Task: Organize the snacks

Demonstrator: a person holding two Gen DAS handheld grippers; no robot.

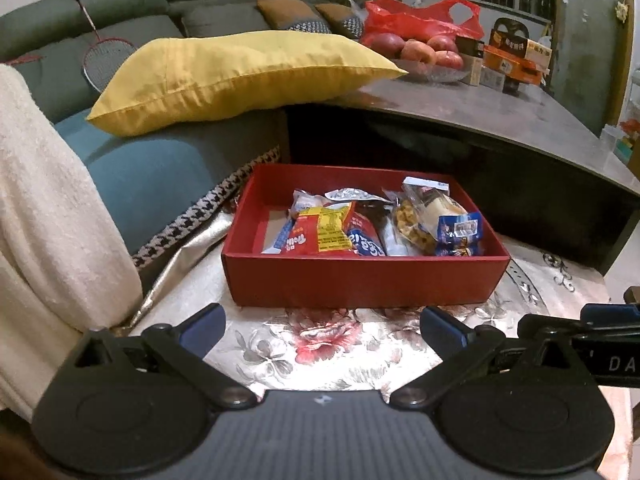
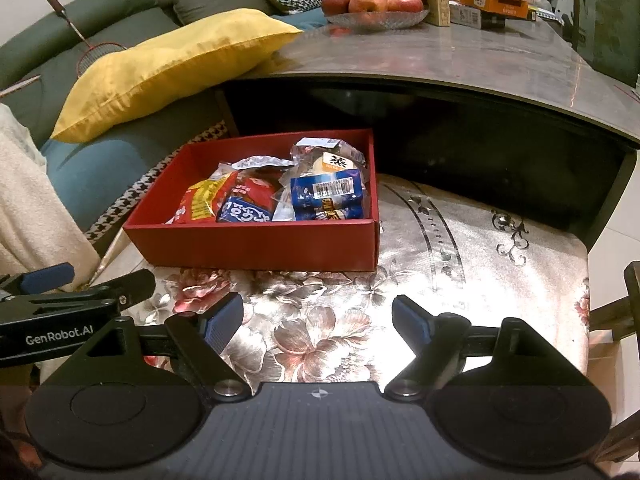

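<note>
From the left wrist view, the left gripper (image 1: 322, 326) is hovering with its fingers (image 1: 202, 322) spread wide and holding nothing, above a floral cushion (image 1: 320, 344). Just ahead, the red box (image 1: 360, 276) is sitting on that cushion, holding the snack packets (image 1: 376, 224) in a jumble; the near wall is hiding their lower parts, so counting them is not possible. A yellow pillow (image 1: 240, 76) is lying behind, partly covering a badminton racket (image 1: 100, 56). The right gripper's arm is poking in at the right edge, cut off. From the right wrist view, the right gripper (image 2: 318, 320) is likewise hanging with fingers (image 2: 410, 316) apart and empty, the red box (image 2: 260, 246) ahead to its left. Apples (image 2: 372, 0) are resting in what is probably a glass dish on the counter (image 2: 460, 60) beyond.
</note>
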